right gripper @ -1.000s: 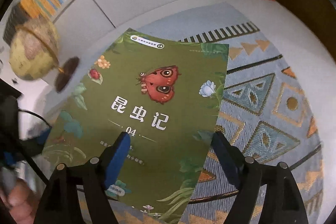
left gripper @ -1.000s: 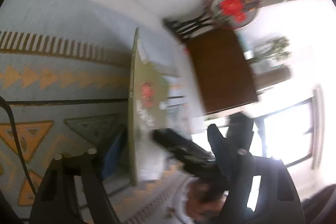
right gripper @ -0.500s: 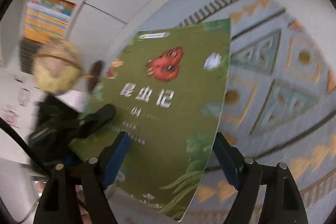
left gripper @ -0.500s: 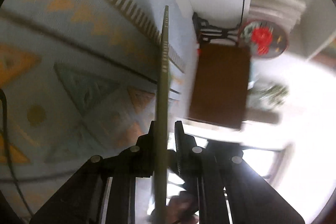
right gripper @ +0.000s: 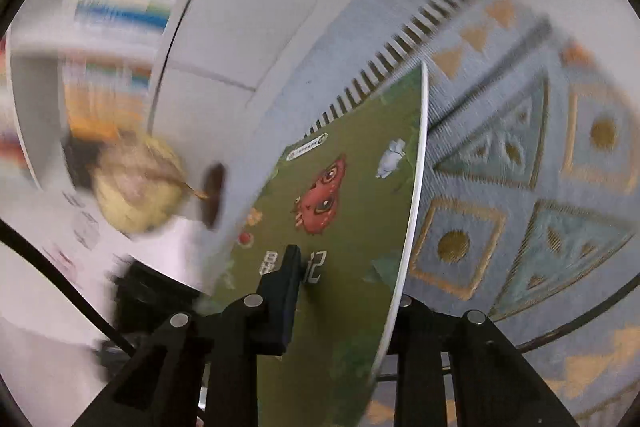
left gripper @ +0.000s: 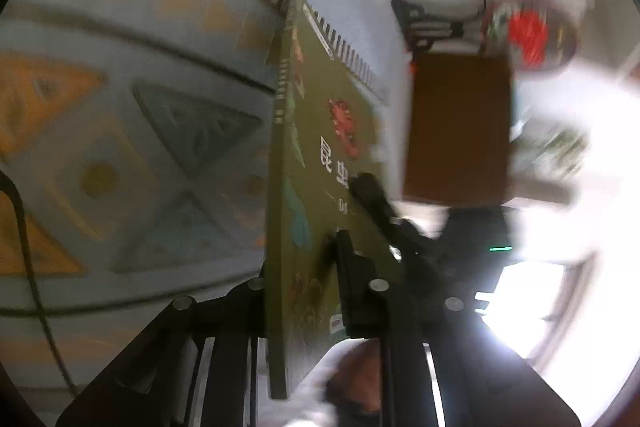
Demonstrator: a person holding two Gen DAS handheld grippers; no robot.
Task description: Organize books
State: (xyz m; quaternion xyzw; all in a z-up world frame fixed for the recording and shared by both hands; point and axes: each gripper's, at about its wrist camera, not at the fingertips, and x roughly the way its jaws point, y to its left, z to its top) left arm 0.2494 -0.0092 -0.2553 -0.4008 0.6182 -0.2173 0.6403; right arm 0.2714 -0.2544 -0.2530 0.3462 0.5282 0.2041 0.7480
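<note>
Rug (right gripper: 520, 155): open and bare on the far side of the green book (right gripper: 352, 211), free passage there.
Book: held on edge above the rug, a thin wall between the two grippers.
Cabinet doors (right gripper: 256, 27): shut white fronts closing off the rug's far edge.
Globe (right gripper: 136, 187): stands near the book's spine side, narrowing that way.
Brown board (left gripper: 456, 123): blocks the space past the book's cover.
Black cable (left gripper: 28, 251): crosses the rug's near side.

book (right gripper: 352, 227): glossy paper cover | rug (right gripper: 520, 187): woven cloth, rough
</note>
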